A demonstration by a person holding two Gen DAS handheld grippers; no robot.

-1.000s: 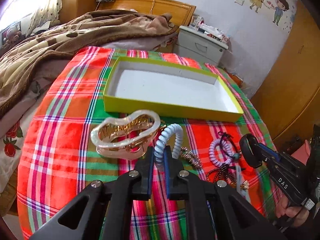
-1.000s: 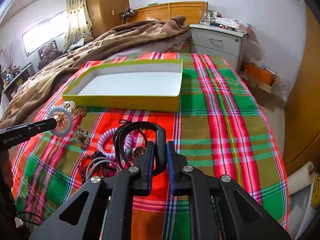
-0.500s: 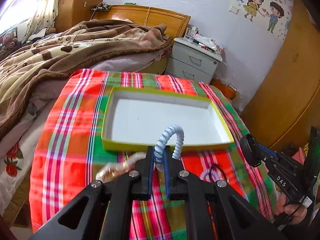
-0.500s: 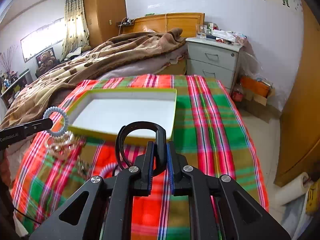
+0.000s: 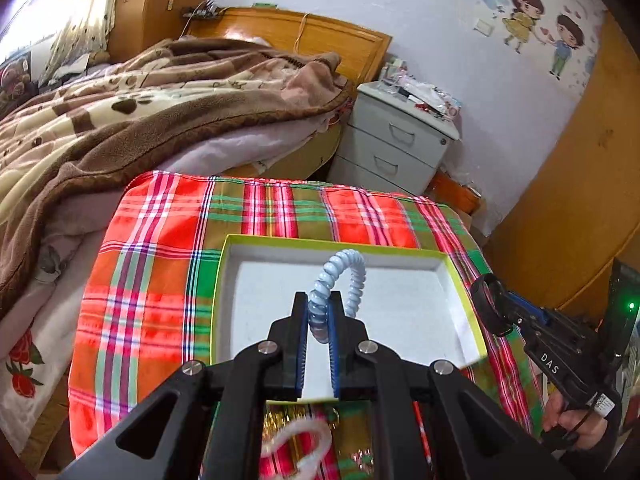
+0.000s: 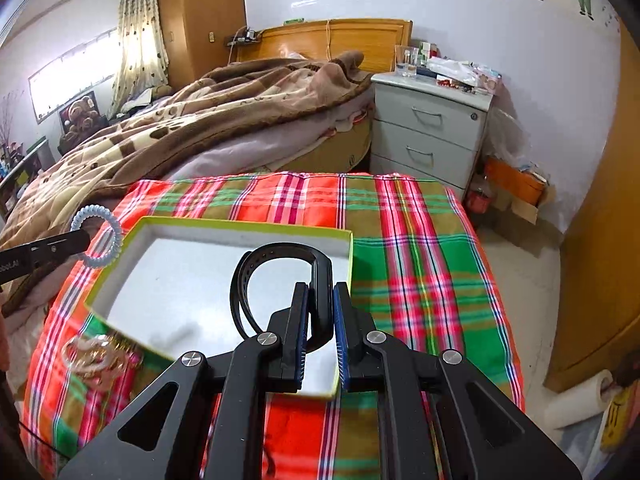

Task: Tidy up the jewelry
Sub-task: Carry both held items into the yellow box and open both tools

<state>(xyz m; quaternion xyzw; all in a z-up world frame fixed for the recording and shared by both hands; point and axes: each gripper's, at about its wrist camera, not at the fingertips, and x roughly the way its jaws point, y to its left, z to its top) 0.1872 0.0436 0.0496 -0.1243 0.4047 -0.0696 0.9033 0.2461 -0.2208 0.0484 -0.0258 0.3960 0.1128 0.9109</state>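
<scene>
My left gripper (image 5: 319,312) is shut on a pale blue spiral hair tie (image 5: 340,276) and holds it above the yellow-green box (image 5: 464,300) with a white inside. My right gripper (image 6: 320,304) is shut on a black wristband (image 6: 276,264), also held above the box (image 6: 224,224). The left gripper and its hair tie (image 6: 98,240) show at the left of the right wrist view. The right gripper with the wristband (image 5: 490,304) shows at the right of the left wrist view. The box holds nothing.
The box lies on a red, green and orange plaid cloth (image 5: 152,280) over a table. A translucent clip with gold jewelry (image 6: 100,356) lies on the cloth in front of the box. A bed with a brown blanket (image 5: 120,120) and a grey nightstand (image 6: 432,128) stand behind.
Both grippers have lifted off the cloth with their items and moved forward over the box. The jewelry left on the cloth has dropped to the bottom of both views.
</scene>
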